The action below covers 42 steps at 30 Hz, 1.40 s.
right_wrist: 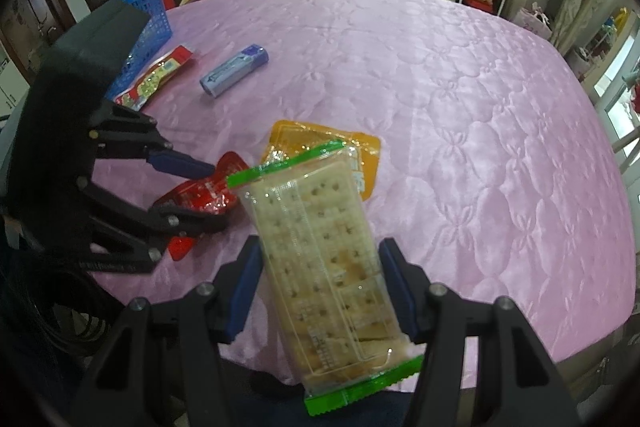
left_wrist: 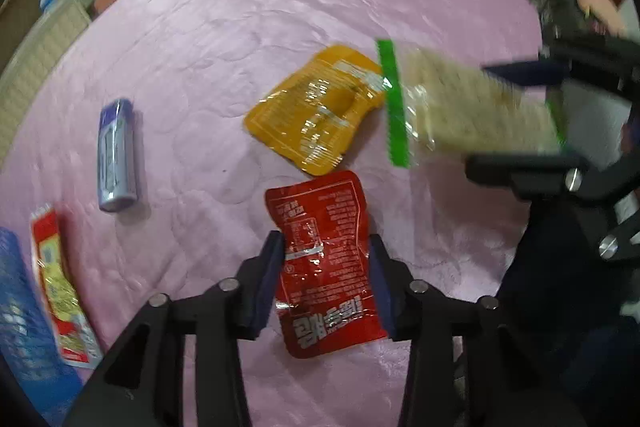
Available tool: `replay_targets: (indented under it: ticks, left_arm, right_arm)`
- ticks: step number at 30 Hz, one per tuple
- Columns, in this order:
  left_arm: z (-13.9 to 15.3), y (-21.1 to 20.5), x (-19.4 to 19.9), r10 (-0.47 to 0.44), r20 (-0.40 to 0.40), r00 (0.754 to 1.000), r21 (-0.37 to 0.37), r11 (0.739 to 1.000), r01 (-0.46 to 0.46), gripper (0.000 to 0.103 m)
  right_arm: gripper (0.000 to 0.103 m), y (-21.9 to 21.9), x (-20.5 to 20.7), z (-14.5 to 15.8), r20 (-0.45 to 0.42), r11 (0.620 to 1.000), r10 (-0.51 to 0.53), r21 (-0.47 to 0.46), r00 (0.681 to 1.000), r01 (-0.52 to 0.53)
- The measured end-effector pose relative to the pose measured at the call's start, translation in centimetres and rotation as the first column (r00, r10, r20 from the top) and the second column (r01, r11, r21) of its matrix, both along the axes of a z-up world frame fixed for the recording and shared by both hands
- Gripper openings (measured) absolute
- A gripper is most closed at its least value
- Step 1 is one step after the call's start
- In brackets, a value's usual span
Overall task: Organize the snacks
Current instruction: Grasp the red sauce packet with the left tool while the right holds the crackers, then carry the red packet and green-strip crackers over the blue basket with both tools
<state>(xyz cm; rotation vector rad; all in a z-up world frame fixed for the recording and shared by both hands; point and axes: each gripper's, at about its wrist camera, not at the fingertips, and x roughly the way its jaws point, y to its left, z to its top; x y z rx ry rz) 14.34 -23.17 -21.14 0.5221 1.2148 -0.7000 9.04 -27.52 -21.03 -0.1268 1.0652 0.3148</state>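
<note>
Bedspread: a pink quilted cover fills both views and carries every loose snack.
Basket: a blue mesh basket stands at the far left edge of the cover – its inside is hidden behind the left gripper's body in the right wrist view and blurred at the frame edge in the left, so I cannot tell what it holds.
Cracker pack: a clear pack of crackers with green sealed ends is lifted off the cover and tilted, one green end hanging over the yellow pouch.
Right gripper: the right gripper pinches the cracker pack across its width, blue pads on both long sides.
Yellow pouch: the yellow pouch lies flat near the middle, partly under the raised crackers.
Red pouch: the red pouch lies flat just below the yellow one, their corners nearly touching.
Left gripper: the left gripper points down at the red pouch, its pads pressed against the pouch's two long edges – the foil wrinkles between them.
Long red-and-yellow packet: this packet lies right beside the basket.
Blue tube: a small blue-and-white tube lies on its side between that packet and the pouches, apart from both.
</note>
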Motion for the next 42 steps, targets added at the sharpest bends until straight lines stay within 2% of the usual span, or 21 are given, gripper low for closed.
replay_targets:
  ticks: [3,7,9,10,11,14,21,25,32,38,42]
  left_arm:
    - [0.0,-0.2,0.3,0.038,-0.017,0.999,-0.004,0.999,-0.038,0.040]
    - [0.0,0.3,0.1,0.057,-0.013,0.998,-0.030,0.998,-0.057,0.030]
    - [0.5,0.4,-0.1,0.065,-0.015,0.998,-0.058,0.996,-0.066,0.019]
    - [0.8,0.5,-0.3,0.066,-0.025,0.997,-0.075,0.995,-0.068,0.008]
    - [1.1,0.5,-0.3,0.070,-0.013,0.997,-0.075,0.995,-0.071,0.006]
    - [1.8,0.8,-0.5,0.082,0.023,0.996,-0.064,0.995,-0.081,0.003]
    - [4.6,4.4,-1.2,0.164,0.066,0.984,-0.146,0.977,-0.153,0.001]
    - [7.5,7.4,-1.5,0.212,0.101,0.972,-0.199,0.962,-0.189,0.001]
    - [12.4,13.4,-1.7,0.314,0.208,0.926,-0.265,0.930,-0.255,0.001]
    - [16.0,19.3,-1.4,0.407,0.266,0.874,-0.313,0.894,-0.321,0.001]
    - [17.8,23.1,-1.7,0.460,0.299,0.836,-0.332,0.871,-0.361,0.001]
  right_arm:
    - [0.063,-0.3,0.0,0.0,-0.012,1.000,-0.026,0.003,1.000,0.026]
    - [0.063,-0.5,-0.5,0.1,-0.025,0.999,-0.047,0.005,0.999,0.047]
    - [0.063,-0.4,-0.7,0.3,-0.027,0.999,-0.048,0.005,0.998,0.049]
    - [0.063,-0.3,-0.7,0.4,-0.026,0.999,-0.048,0.005,0.998,0.049]
    - [0.063,-0.2,-0.8,0.6,-0.025,0.999,-0.048,0.006,0.999,0.048]
    - [0.063,0.0,-0.8,1.3,-0.013,0.999,-0.050,-0.004,0.999,0.050]
    - [0.063,1.1,-0.7,3.5,0.021,0.999,-0.039,-0.001,0.999,0.039]
    - [0.063,2.8,-0.3,5.2,0.052,1.000,-0.009,0.004,0.999,0.009]
    - [0.063,7.6,0.9,9.4,0.134,0.997,0.074,0.003,0.988,-0.075]
    - [0.063,13.2,1.8,13.1,0.208,0.985,0.173,-0.008,0.963,-0.175]
    - [0.063,16.3,2.2,14.4,0.241,0.973,0.223,-0.005,0.945,-0.229]
